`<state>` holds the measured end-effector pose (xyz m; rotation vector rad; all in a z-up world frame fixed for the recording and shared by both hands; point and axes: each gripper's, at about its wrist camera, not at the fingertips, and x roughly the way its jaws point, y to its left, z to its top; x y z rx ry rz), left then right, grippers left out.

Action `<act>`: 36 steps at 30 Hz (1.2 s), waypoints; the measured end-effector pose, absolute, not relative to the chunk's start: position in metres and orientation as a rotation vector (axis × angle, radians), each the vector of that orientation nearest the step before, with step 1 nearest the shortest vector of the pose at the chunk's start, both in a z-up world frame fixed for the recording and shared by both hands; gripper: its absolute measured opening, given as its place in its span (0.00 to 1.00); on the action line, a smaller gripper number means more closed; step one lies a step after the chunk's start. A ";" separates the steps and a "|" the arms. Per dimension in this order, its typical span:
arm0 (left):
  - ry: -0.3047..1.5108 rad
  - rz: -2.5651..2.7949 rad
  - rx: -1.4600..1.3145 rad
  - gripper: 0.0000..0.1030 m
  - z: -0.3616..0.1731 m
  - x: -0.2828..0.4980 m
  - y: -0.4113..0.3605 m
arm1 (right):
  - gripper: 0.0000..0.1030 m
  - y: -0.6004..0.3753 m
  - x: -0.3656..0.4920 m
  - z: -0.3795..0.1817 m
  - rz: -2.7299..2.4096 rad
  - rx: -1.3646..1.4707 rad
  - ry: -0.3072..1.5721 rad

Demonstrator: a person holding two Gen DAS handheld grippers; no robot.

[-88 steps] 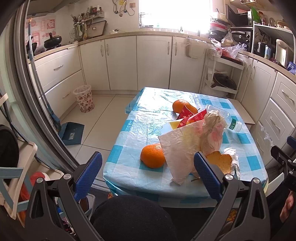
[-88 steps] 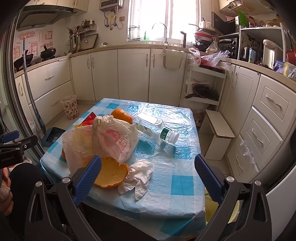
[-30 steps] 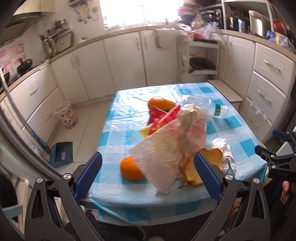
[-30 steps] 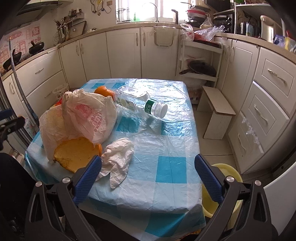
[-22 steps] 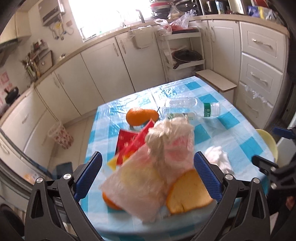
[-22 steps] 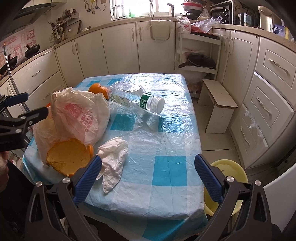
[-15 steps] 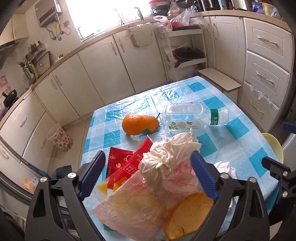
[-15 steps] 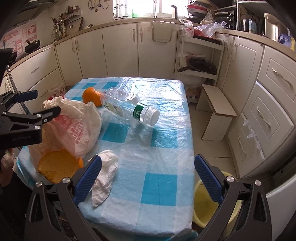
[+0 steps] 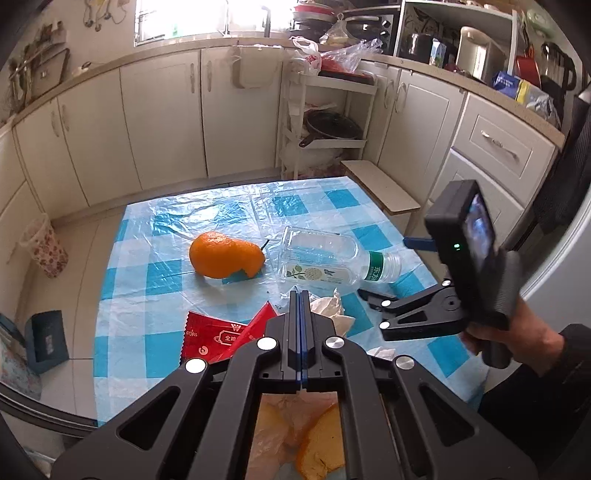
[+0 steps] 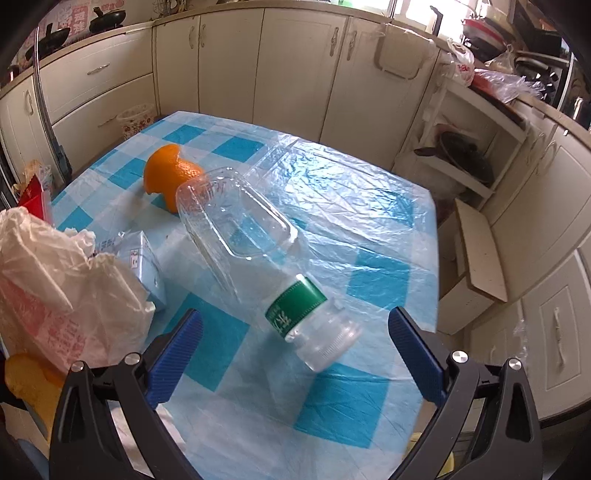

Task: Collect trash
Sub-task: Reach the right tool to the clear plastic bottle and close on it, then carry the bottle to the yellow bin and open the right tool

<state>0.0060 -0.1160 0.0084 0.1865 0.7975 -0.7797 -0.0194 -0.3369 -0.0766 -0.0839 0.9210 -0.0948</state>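
Open right claw (image 10: 293, 338) over capped clear bottle (image 10: 255, 254) lying on checked tablecloth (image 10: 369, 236), orange peel (image 10: 170, 173) behind.

Kitchen's pretty packed tbh. Cream cabinets (image 9: 162, 110) run along the back wall w/ a bright window (image 9: 192, 18) above. White open rack (image 9: 325, 122) holds a dark pan (image 9: 332, 127), small wooden step stool (image 9: 380, 188) just beside it. Floral wastebasket (image 9: 44, 245) on the tile floor, left of the table.

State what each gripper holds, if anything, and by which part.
Left gripper: plastic bag, apparently by its bunched top. Right gripper: nothing; open, facing the bottle.
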 end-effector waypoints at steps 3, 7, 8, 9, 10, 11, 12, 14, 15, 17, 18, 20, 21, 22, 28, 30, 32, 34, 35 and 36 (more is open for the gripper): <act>0.816 -0.831 0.180 0.16 0.009 0.006 -0.110 | 0.94 -0.326 -0.007 -0.077 -0.075 -0.120 0.915; 0.731 -0.793 0.275 0.75 0.010 -0.009 -0.112 | 0.94 -0.319 0.010 -0.086 -0.065 -0.142 0.926; 0.727 -0.804 0.297 0.75 0.010 -0.012 -0.115 | 0.94 -0.320 0.014 -0.088 -0.063 -0.137 0.931; 0.720 -0.805 0.316 0.75 0.008 -0.015 -0.117 | 0.94 -0.321 0.016 -0.090 -0.060 -0.127 0.935; 0.708 -0.793 0.345 0.73 0.006 -0.018 -0.121 | 0.94 -0.322 0.019 -0.092 -0.055 -0.112 0.936; 0.696 -0.787 0.380 0.69 0.004 -0.021 -0.127 | 0.94 -0.323 0.020 -0.093 -0.047 -0.093 0.937; 0.691 -0.783 0.409 0.58 0.002 -0.024 -0.131 | 0.91 -0.325 0.021 -0.093 -0.033 -0.069 0.936; 0.682 -0.738 0.490 0.37 -0.007 -0.027 -0.142 | 0.80 -0.327 0.023 -0.093 -0.016 -0.035 0.934; 0.689 -0.720 0.517 0.19 -0.011 -0.027 -0.145 | 0.69 -0.328 0.023 -0.093 -0.010 -0.021 0.934; 0.699 -0.699 0.519 0.06 -0.012 -0.022 -0.145 | 0.63 -0.334 0.023 -0.091 0.008 0.030 0.935; 0.712 -0.710 0.493 0.01 -0.010 -0.019 -0.142 | 0.63 -0.335 0.023 -0.091 0.013 0.052 0.935; 0.717 -0.720 0.427 0.01 -0.002 -0.013 -0.134 | 0.62 -0.340 0.022 -0.090 0.025 0.092 0.931; 0.719 -0.724 0.398 0.01 0.001 -0.010 -0.130 | 0.62 -0.342 0.021 -0.089 0.026 0.115 0.928; 0.725 -0.730 0.357 0.00 0.004 -0.006 -0.125 | 0.62 -0.346 0.020 -0.087 0.028 0.143 0.924; 0.748 -0.746 0.124 0.00 0.019 0.017 -0.096 | 0.62 -0.369 0.006 -0.070 0.040 0.304 0.872; 0.774 -0.804 0.081 0.01 0.021 0.022 -0.090 | 0.62 -0.373 0.002 -0.068 0.038 0.326 0.867; 0.807 -0.853 0.111 0.03 0.018 0.018 -0.092 | 0.62 -0.376 -0.003 -0.067 0.025 0.329 0.869; 0.796 -0.834 0.198 0.36 0.012 0.008 -0.098 | 0.62 -0.378 -0.006 -0.068 0.016 0.334 0.875; 0.781 -0.817 0.237 0.47 0.009 0.003 -0.101 | 0.62 -0.378 -0.007 -0.068 0.012 0.336 0.879; 0.766 -0.803 0.274 0.53 0.007 -0.002 -0.105 | 0.62 -0.379 -0.008 -0.068 0.010 0.338 0.880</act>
